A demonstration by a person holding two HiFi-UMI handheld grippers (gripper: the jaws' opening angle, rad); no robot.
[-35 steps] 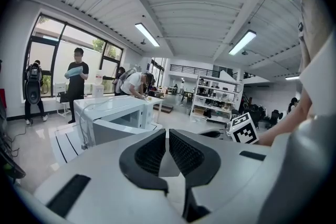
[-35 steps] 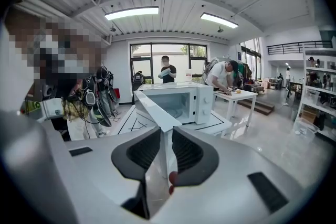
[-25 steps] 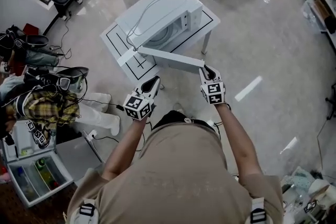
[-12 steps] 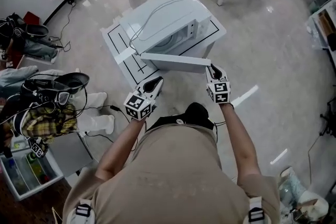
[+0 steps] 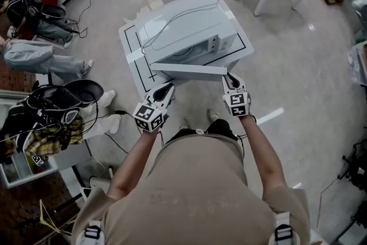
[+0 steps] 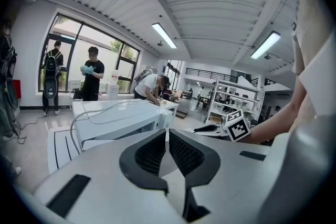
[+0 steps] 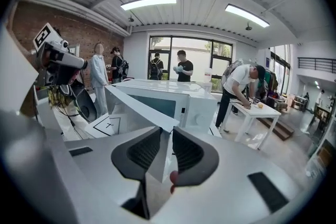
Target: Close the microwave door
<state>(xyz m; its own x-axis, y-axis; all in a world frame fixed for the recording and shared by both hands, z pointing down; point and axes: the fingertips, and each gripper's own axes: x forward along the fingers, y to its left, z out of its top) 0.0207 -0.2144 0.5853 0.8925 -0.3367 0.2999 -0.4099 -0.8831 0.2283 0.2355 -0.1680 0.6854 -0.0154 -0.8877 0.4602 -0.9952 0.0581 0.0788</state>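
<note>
We extend both forearms toward twelve o'clock. The left gripper (image 5: 167,89) points to one o'clock, jaws together and empty; the right gripper (image 5: 230,76) points to eleven o'clock, jaws clamped on the microwave door (image 5: 189,70) edge.

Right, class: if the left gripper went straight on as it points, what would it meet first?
Most likely the outer face of the open microwave door, left of where the right gripper grips its edge; the left gripper's height against it is hard to judge.
</note>
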